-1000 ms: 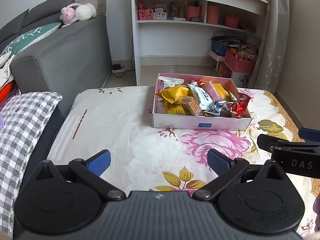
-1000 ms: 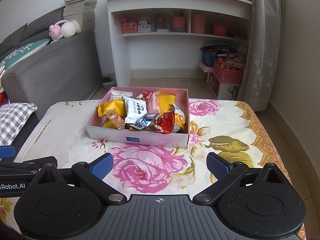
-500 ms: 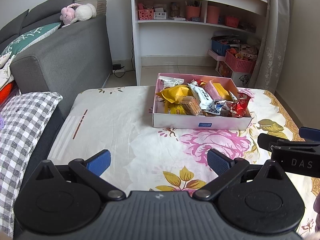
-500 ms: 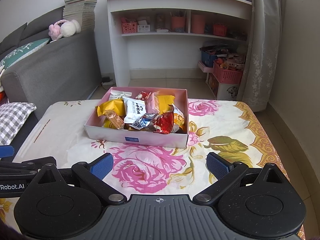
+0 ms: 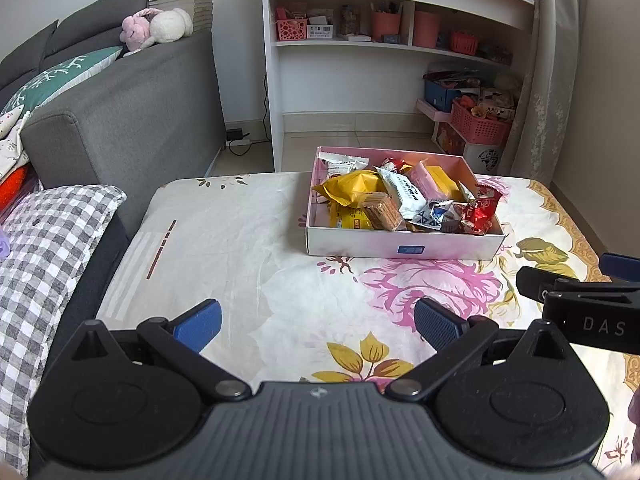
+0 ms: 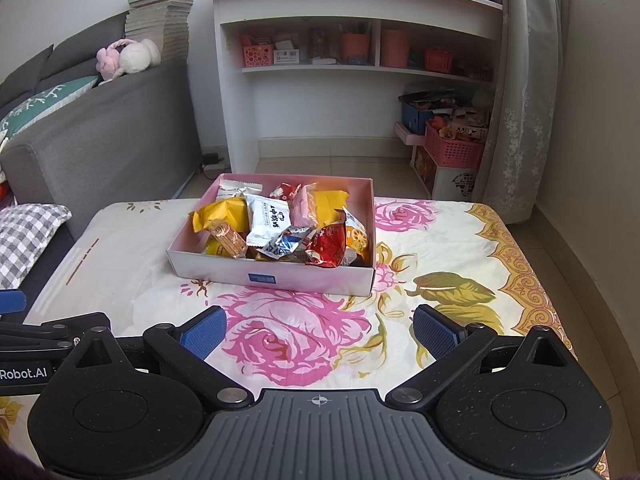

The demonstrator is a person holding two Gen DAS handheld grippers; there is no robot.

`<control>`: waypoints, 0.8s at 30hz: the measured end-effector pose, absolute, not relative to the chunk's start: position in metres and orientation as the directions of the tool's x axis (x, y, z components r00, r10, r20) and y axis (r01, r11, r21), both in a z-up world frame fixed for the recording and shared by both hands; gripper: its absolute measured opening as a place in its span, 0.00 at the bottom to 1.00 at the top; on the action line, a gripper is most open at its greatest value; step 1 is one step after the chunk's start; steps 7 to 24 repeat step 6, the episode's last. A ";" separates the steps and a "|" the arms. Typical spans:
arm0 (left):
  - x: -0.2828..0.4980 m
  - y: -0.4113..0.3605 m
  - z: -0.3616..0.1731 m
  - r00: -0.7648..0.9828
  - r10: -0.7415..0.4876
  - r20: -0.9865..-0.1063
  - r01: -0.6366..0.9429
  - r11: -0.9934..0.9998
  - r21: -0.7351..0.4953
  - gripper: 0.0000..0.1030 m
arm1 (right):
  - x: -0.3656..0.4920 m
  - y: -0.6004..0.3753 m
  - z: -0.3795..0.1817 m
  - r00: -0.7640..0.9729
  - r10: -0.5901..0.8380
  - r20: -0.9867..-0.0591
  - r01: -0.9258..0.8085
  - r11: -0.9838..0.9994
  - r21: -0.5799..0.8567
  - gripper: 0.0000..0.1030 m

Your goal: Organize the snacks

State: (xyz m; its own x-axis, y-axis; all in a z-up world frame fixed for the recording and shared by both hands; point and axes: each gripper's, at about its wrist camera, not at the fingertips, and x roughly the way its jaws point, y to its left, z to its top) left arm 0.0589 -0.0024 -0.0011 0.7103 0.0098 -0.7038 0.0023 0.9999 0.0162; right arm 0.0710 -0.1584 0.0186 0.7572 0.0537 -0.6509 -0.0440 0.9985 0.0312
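A pink-lined white box full of snack packets stands on the floral-cloth table. Inside lie a yellow bag, a white packet, a wafer pack and a red packet. My left gripper is open and empty, well short of the box. My right gripper is open and empty, in front of the box. Each gripper shows at the other view's edge.
A grey sofa with a checked pillow lies to the left. A white shelf unit stands behind the table, with pink baskets and a curtain at the right.
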 end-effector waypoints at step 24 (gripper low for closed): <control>0.059 0.000 -0.001 0.708 0.011 -0.706 -0.002 1.000 0.014 1.00 | 0.071 -0.158 0.018 0.757 0.053 -0.651 -0.043 0.999 0.031 0.98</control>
